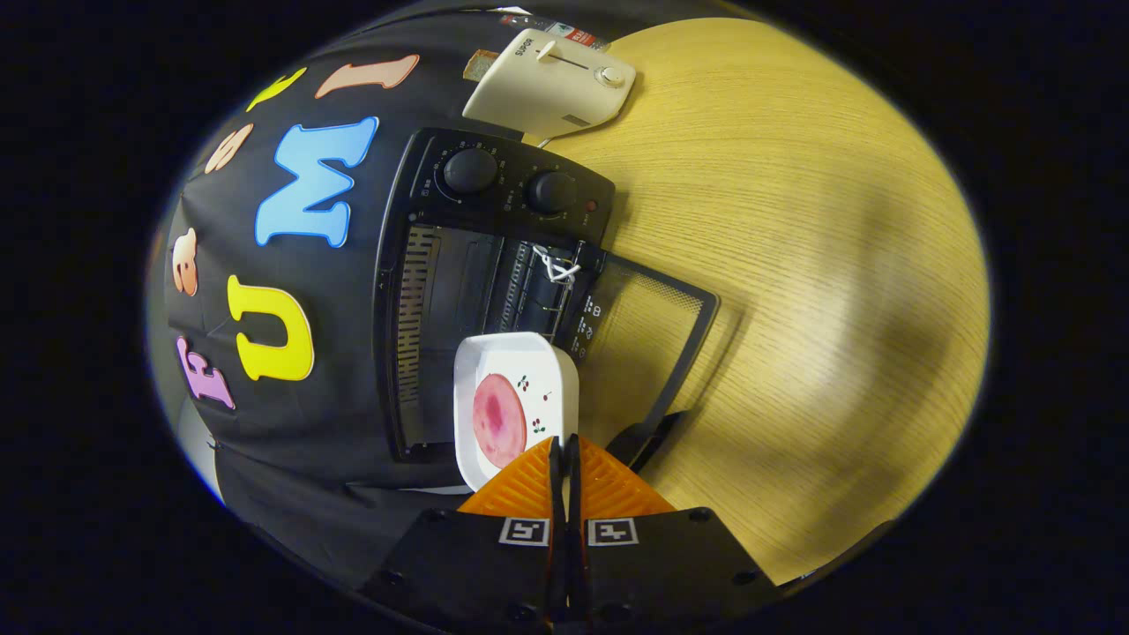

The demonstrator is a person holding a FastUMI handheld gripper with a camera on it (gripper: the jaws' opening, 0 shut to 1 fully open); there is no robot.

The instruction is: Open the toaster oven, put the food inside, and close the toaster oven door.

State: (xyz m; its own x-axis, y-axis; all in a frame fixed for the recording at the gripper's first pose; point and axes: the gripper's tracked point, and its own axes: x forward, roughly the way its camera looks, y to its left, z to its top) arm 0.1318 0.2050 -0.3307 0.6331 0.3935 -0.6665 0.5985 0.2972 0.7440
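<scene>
My gripper [563, 443] is shut on the near rim of a white square plate [529, 366]. A round pink slice of food [498, 420] lies on the plate. The plate hangs just ahead of the fingers, in front of the open mouth of the black toaster oven [414, 291]. The oven's glass door [657, 322] is swung fully open and lies over the wooden table, beside the plate. The wire rack [529, 282] shows inside the cavity beyond the plate. Two knobs sit on the oven's control panel [512, 181].
A cream pop-up toaster [551, 84] with a slice of bread [481, 63] in it stands beyond the oven. The pale wooden table [811, 265] stretches away past the open door. The booth's black cloth wall [291, 353] runs behind the oven.
</scene>
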